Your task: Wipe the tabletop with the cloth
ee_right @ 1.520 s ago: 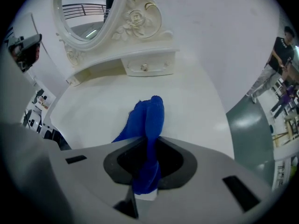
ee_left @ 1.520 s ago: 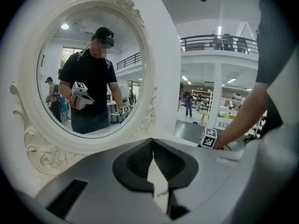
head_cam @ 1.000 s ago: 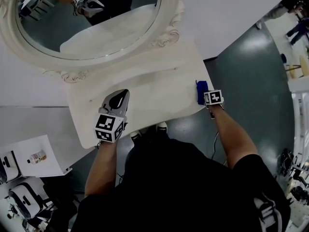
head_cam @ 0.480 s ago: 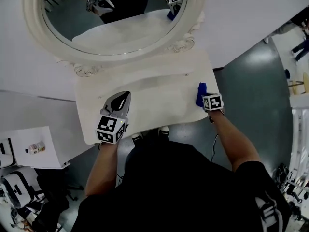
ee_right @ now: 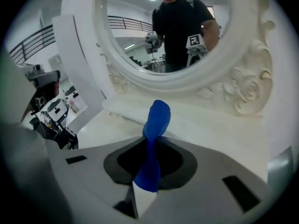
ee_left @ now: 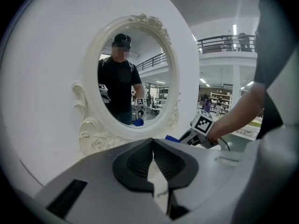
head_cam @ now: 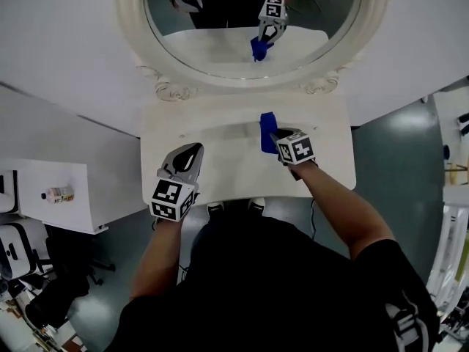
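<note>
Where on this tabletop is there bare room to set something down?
The widest bare patch is the right end of the tabletop, between the right gripper, shut on the cloth, and its right edge. A narrower patch lies between the left gripper and the cloth. The back strip under the mirror frame is tight.

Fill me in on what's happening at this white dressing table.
A person stands at the white tabletop below an oval mirror, with a gripper in each hand. The right gripper is shut on a blue cloth and holds it at the middle of the tabletop. Whether the cloth presses on the surface can't be told. The left gripper is shut and empty, near the tabletop's front left edge.
</note>
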`<state>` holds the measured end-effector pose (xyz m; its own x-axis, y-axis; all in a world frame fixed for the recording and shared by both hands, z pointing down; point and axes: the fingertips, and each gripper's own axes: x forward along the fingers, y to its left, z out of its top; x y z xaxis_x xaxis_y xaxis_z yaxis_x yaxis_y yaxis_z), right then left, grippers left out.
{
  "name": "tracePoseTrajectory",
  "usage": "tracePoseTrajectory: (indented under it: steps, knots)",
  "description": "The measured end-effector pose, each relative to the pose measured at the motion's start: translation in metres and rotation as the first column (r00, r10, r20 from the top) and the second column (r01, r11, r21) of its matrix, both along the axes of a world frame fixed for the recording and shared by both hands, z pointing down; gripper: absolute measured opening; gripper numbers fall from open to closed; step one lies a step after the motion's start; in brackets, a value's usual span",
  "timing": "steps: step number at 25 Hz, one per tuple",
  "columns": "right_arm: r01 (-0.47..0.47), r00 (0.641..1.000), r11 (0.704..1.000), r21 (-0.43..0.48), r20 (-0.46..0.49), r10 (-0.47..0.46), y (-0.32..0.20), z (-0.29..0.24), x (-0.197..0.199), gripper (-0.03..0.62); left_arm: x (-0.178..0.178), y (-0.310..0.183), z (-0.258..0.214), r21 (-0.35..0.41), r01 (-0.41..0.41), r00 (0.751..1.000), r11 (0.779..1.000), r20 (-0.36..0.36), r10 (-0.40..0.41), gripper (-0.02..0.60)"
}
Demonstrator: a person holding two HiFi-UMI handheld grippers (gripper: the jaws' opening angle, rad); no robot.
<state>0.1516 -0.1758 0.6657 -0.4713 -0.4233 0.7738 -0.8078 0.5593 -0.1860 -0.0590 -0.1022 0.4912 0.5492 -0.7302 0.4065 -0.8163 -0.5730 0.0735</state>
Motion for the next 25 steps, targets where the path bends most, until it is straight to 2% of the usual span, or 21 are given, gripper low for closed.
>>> tracePoseTrajectory:
  steps: [8, 14, 19, 25]
  knots:
    - [0.239, 0.969, 0.971, 0.032, 0.052, -0.240, -0.014, -0.019, -0.181, 0.049, -0.070, 0.023, 0.007, -0.022, 0.105, 0.994, 0.994, 0.003, -0.105, 0.012]
    - [0.340, 0.933, 0.939, 0.052, 0.107, -0.344, -0.017, -0.030, -0.296, 0.049, -0.108, 0.032, 0.008, -0.026, 0.161, 0.987, 0.987, 0.005, -0.161, 0.012]
    - [0.348, 0.929, 0.937, 0.021, 0.124, -0.348, -0.029, -0.022, -0.350, 0.048, -0.129, 0.035, 0.005, -0.030, 0.198, 0.980, 0.980, 0.003, -0.198, 0.012]
    - [0.310, 0.948, 0.950, -0.031, 0.086, -0.306, -0.051, 0.009, -0.369, 0.048, -0.145, 0.036, 0.001, -0.022, 0.223, 0.975, 0.975, 0.005, -0.223, 0.012]
